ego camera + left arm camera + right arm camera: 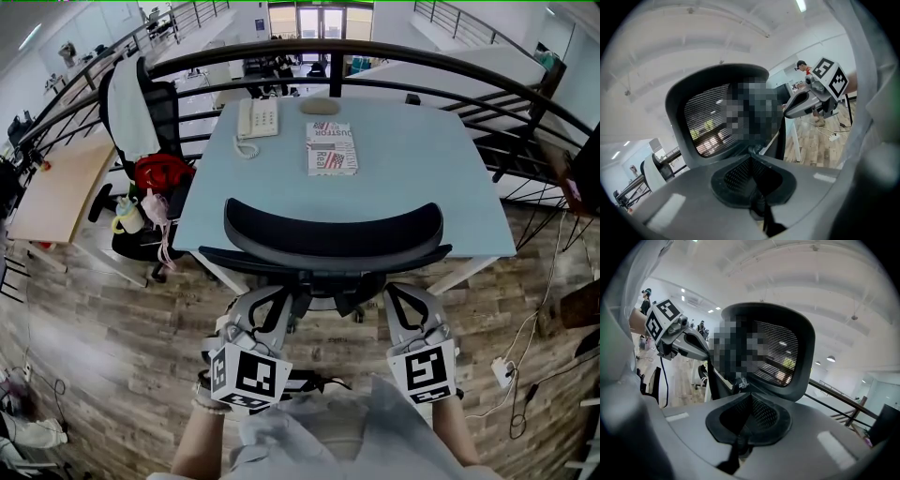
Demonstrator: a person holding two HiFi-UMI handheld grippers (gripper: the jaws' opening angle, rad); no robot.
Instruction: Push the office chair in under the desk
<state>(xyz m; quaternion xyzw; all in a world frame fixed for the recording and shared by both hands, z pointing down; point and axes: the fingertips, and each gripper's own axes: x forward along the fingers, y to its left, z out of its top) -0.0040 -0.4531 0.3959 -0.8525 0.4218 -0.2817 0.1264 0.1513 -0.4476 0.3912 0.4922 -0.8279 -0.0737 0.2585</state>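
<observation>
**A:** What takes up most of the head view?

**B:** The pale blue counter (412,187) fills the middle of the frame. A black railing (394,58) curves behind it across the top.

**A:** And the office chair?

**B:** The office chair (333,236) stands at lower centre, with its curved black backrest lying across the counter's near edge. The backrest hides the seat, so how far under the counter it reaches cannot be told.

**A:** The tools?

**B:** Both point at the chair's back from the bottom of the frame. The left tool (752,153) has its jaws pressed together with nothing between them. The right tool (752,393) is likewise closed and empty. Each tip sits close by the backrest's lower edge, but contact is unclear.

**A:** Anything smaller?

**B:** A striped booklet (332,148) lies at upper centre on the counter. A white telephone (258,119) sits just to its left.
</observation>
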